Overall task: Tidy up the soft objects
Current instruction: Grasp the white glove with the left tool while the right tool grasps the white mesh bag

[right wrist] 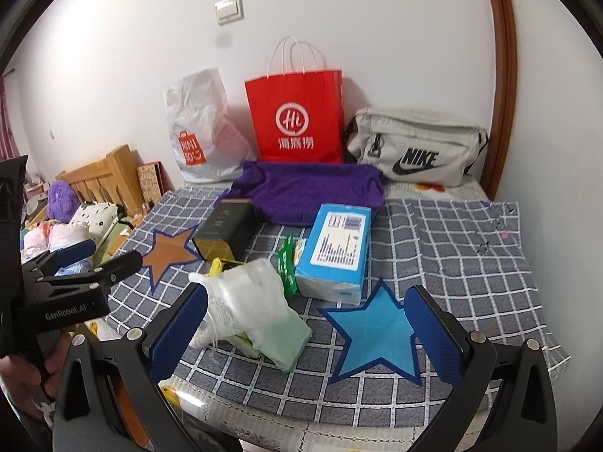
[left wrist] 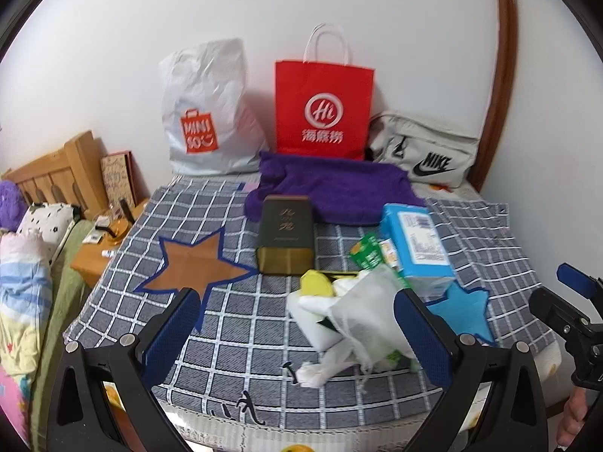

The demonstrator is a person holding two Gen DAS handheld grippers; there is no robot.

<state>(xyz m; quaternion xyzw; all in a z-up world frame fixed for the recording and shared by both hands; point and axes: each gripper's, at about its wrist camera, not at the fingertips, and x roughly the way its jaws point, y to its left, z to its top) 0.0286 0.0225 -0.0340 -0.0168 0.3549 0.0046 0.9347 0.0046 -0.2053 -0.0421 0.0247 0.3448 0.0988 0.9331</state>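
Right wrist view: the white drawstring pouch (right wrist: 248,305) lies on the checked cloth (right wrist: 452,248), in front of the blue tissue pack (right wrist: 335,248) and beside the blue star (right wrist: 377,335). It looks light, limp and thin, and probably slippery; it should sag when lifted. Recommended hold: a bunched fold or the drawstring neck, not a flat face. The right tool (right wrist: 305,335) is spread wide and holds nothing. In the left wrist view, the left tool (left wrist: 297,335) is likewise spread and empty, with the pouch (left wrist: 361,312) just ahead. A dark box (right wrist: 226,231), purple towel (right wrist: 309,188) and three bags stand behind.
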